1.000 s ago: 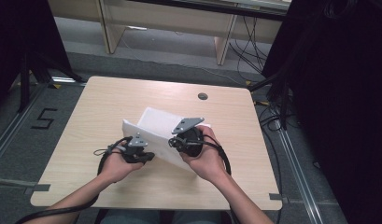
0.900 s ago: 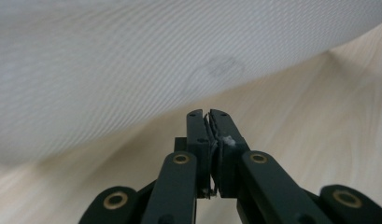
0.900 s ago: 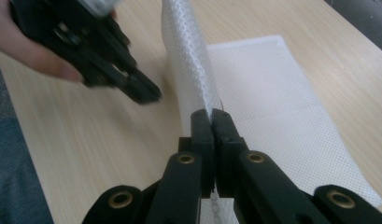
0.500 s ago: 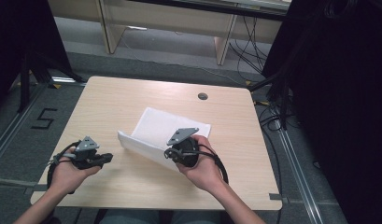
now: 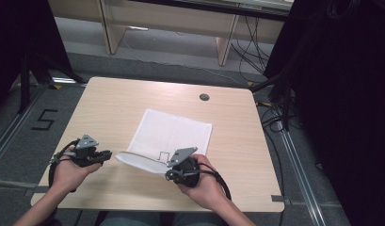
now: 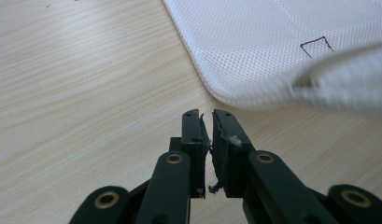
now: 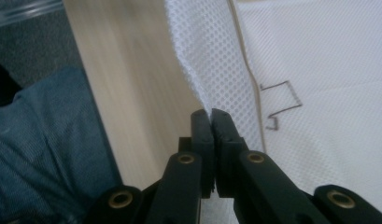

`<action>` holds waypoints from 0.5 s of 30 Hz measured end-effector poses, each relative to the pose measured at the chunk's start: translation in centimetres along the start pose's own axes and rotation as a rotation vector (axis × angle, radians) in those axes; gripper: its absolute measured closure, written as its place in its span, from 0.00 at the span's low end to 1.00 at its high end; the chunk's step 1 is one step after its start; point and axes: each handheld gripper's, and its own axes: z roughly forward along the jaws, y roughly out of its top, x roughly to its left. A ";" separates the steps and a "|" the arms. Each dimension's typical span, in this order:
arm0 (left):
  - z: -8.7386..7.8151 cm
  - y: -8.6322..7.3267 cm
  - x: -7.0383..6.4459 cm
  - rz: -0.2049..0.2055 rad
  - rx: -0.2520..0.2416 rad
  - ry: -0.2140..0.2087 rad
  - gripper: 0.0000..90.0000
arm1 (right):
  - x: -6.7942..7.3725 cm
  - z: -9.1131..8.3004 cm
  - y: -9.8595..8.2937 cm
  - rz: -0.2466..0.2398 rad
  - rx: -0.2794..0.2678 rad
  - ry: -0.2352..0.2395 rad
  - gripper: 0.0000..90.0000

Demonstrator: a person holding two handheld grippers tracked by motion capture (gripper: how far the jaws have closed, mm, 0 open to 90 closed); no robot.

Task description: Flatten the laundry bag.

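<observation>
High view: white mesh cloth (image 5: 173, 132) lies mid-surface (image 5: 110, 101), its near edge lifted; right gripper (image 5: 173, 172) at that edge, left gripper (image 5: 105, 155) apart on bare wood.
Left gripper view: jaws together, grasping nothing; cloth (image 6: 272, 51) just ahead.
Right gripper view: jaws clenched on the cloth (image 7: 212, 60) hem.
Handling: judged light, limp, sagging; hems and corners hold best.
</observation>
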 end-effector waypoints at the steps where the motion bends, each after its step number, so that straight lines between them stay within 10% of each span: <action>1: -0.1 0.0 0.0 0.006 0.015 -0.005 0.92 | 0.2 0.2 -0.3 -0.010 0.010 0.008 1.00; 15: 0.2 0.1 -0.4 0.014 0.009 -0.015 0.91 | 0.0 2.0 -3.2 0.017 0.089 0.036 1.00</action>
